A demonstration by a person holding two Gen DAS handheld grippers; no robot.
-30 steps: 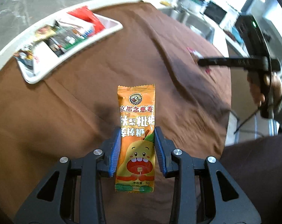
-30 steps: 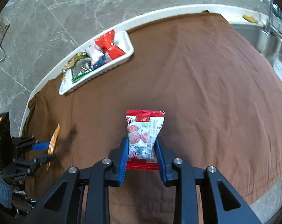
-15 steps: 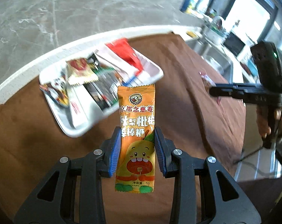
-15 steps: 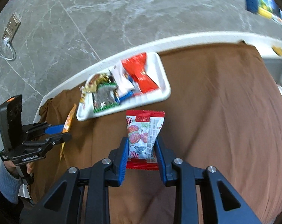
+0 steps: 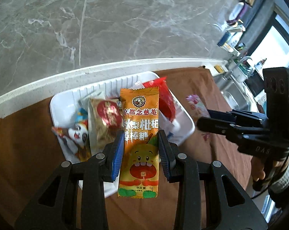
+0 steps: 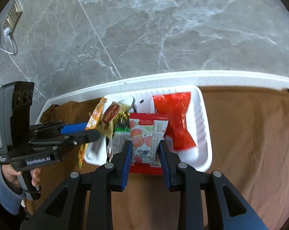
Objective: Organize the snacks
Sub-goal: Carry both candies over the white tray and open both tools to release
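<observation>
Over a white tray (image 5: 184, 113) at the far edge of a brown-clothed counter (image 6: 249, 134), two hand-held grippers each carry a snack. From the left wrist camera, the left gripper (image 5: 140, 153) is clamped on an orange packet (image 5: 139, 134) printed with a cartoon pear face; its blue pads (image 5: 116, 153) press the packet's two long sides, and the packet stands upright between them, its top over the tray's middle. From the right wrist camera, the right gripper (image 6: 144, 153) is clamped on a red-and-white packet (image 6: 147, 140) with strawberry artwork, held upright above the tray's near rim.

The tray lies against the counter's white far rim (image 6: 163, 78) and already carries several snacks: a red wrapper (image 6: 173, 120) toward its right end, a gold packet (image 5: 104, 120) with a red round label near the middle, and a packet with a cartoon figure (image 5: 75, 134) at the left end. Other wrappers under them are too blurred to tell apart.

Each camera catches the other tool. The right gripper comes in from the right side of the left view, with the person's hand (image 5: 259, 170) on its handle. The left gripper comes in from the left of the right view, gripped by a hand (image 6: 20, 176) in a blue-grey sleeve (image 6: 5, 197), the orange packet seen edge-on in its jaws beside the tray's left end. Grey marbled floor (image 6: 144, 28) fills the space beyond the counter.
</observation>
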